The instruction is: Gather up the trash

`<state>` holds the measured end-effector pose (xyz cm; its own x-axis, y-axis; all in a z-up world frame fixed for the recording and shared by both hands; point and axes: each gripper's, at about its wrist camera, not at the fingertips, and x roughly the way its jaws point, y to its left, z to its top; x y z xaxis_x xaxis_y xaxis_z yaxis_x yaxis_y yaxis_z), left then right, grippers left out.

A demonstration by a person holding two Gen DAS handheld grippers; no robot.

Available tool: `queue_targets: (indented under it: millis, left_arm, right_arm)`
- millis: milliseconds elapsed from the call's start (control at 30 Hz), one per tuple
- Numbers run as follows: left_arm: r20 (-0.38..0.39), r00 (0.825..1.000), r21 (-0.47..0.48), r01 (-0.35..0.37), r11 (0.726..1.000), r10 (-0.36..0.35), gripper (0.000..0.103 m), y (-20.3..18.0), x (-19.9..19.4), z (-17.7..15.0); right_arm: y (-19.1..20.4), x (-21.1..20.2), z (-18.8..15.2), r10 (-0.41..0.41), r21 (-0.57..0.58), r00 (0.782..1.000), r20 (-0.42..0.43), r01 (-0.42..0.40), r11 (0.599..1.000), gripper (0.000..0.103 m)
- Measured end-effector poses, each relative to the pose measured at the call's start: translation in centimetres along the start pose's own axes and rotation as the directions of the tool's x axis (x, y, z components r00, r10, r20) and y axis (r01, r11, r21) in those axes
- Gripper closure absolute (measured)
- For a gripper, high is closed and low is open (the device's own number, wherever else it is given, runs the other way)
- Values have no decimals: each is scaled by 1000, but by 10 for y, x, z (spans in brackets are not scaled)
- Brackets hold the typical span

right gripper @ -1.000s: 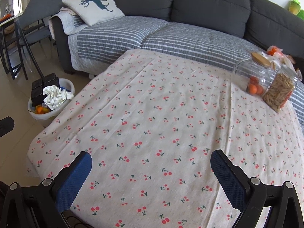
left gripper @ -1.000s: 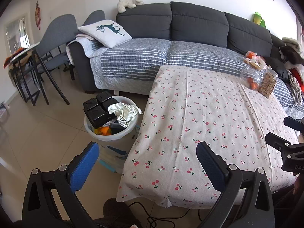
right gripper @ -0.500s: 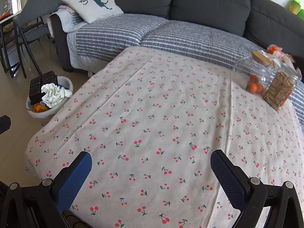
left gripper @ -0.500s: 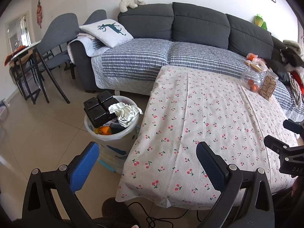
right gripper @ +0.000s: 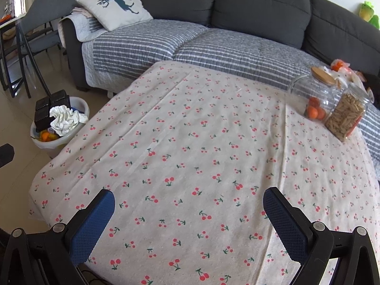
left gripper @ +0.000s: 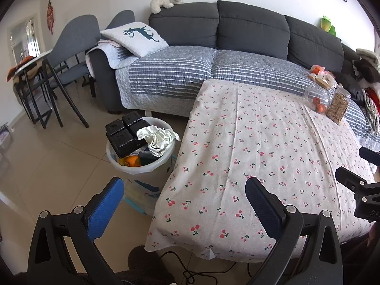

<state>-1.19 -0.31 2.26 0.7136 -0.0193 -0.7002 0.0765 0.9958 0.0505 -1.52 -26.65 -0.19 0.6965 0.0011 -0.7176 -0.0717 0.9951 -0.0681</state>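
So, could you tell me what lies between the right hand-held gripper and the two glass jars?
Only bare cherry-print tablecloth lies between the right hand-held gripper and the glass jars, as the right wrist view shows.

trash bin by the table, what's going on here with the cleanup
A person holds two tongs, and both are open and empty. The left tongs hover over the table's near edge beside the trash bin, and the right tongs hang above the cherry-print tablecloth. The bin is already heaped with a black tray, crumpled paper and something orange. On the cloth only two glass jars stand at the far corner, so the trash looks collected.
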Motion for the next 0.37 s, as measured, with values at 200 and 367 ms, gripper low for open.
queue_targets:
  millis: [200,367]
  left_arm:
    - [-9,1000,6,3,1000,-3,0,-3,2,-1]
    - [-11,1000,11,23,1000,-23,0,-5,5,0]
  right_arm:
    - [1,-1,1,2,-5,1000,3,-2,1000,1]
    - [2,-2,1,1,-7,1000,5,0,1000,1]
